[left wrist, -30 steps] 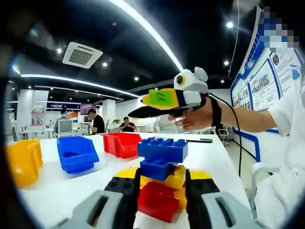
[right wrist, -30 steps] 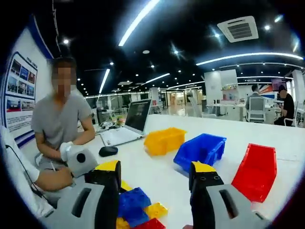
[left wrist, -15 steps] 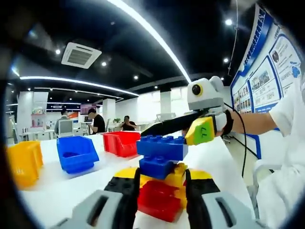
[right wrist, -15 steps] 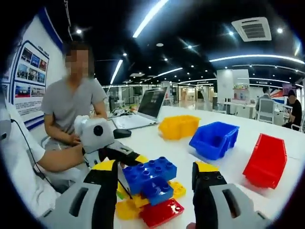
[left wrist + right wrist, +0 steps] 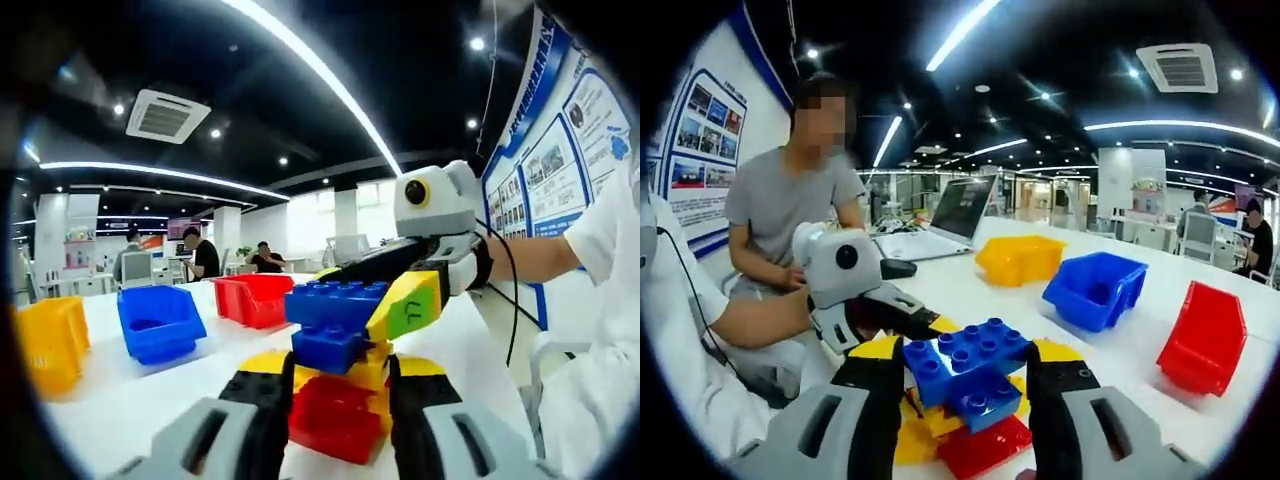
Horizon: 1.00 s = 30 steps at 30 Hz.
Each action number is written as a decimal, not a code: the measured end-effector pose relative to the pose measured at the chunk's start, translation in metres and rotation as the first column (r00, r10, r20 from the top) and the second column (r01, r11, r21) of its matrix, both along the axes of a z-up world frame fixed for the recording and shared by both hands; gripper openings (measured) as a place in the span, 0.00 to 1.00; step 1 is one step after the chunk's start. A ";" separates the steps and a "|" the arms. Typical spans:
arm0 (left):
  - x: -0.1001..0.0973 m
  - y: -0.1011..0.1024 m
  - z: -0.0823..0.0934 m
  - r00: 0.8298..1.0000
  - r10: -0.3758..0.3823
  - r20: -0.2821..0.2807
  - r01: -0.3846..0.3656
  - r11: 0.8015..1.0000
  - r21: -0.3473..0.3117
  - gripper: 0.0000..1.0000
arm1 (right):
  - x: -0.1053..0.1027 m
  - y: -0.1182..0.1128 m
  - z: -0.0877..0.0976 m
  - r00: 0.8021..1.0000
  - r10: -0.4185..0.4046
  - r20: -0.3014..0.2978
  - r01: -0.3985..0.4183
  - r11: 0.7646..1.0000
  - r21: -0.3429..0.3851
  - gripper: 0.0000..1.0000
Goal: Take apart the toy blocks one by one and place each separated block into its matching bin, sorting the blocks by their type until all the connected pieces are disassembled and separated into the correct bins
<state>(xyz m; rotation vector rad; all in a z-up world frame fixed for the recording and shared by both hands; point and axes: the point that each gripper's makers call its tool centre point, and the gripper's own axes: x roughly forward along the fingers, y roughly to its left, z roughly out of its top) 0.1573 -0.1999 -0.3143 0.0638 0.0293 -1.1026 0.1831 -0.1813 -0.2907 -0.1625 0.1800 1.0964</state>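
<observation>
Blue wide block point(image 5: 338, 304) tops the block stack point(image 5: 338, 385), with a smaller blue block point(image 5: 326, 347) under it, yellow pieces point(image 5: 366, 371) below that and a red block point(image 5: 335, 420) at the base, all on the white worktop point(image 5: 130, 395). Left gripper point(image 5: 335, 385): fingers point(image 5: 262, 400) sit either side of the stack's red/yellow bottom, part open, contact can't be confirmed. Right gripper point(image 5: 958, 385): its fingers point(image 5: 880, 390) flank the wide blue block in the right gripper view, close to its ends, can't tell if actually clamped; in the left gripper view it comes in from the right with a yellow-green tip beside that block. Bins on the worktop behind the stack: yellow bin point(image 5: 45, 338), blue bin point(image 5: 160, 320), red bin point(image 5: 255, 298), in a row, well apart from the stack. Right gripper view also has a seated person in a grey shirt point(image 5: 790, 215) and an open laptop point(image 5: 945, 225) on the worktop. More people sit at far tables
</observation>
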 end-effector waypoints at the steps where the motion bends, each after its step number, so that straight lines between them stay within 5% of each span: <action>1: 0.001 0.000 0.000 1.000 -0.001 0.000 0.001 1.000 0.001 0.40 | 0.000 0.000 0.000 1.000 0.000 -0.001 0.000 1.000 0.002 0.50; 6: 0.004 -0.004 -0.009 1.000 -0.004 0.019 0.003 0.998 0.059 0.45 | -0.003 0.001 0.000 1.000 0.005 -0.005 -0.005 1.000 0.000 0.49; 16: 0.006 -0.006 -0.005 0.999 -0.020 0.030 0.018 0.998 0.052 0.47 | -0.007 0.003 0.000 0.999 0.001 -0.042 -0.001 1.000 -0.008 0.49; 19: 0.005 -0.006 -0.005 0.999 -0.026 0.041 0.023 0.998 0.057 0.47 | -0.007 0.003 0.004 0.974 -0.021 -0.227 0.042 0.995 0.090 0.49; 20: 0.005 -0.007 -0.005 0.999 -0.025 0.044 0.022 0.998 0.058 0.47 | -0.005 0.001 0.004 0.971 -0.018 -0.238 0.041 0.995 0.093 0.49; 30: 0.006 -0.006 -0.006 1.000 -0.020 0.015 0.019 0.999 0.046 0.47 | -0.001 0.001 0.016 0.994 -0.013 -0.105 0.024 0.995 0.096 0.49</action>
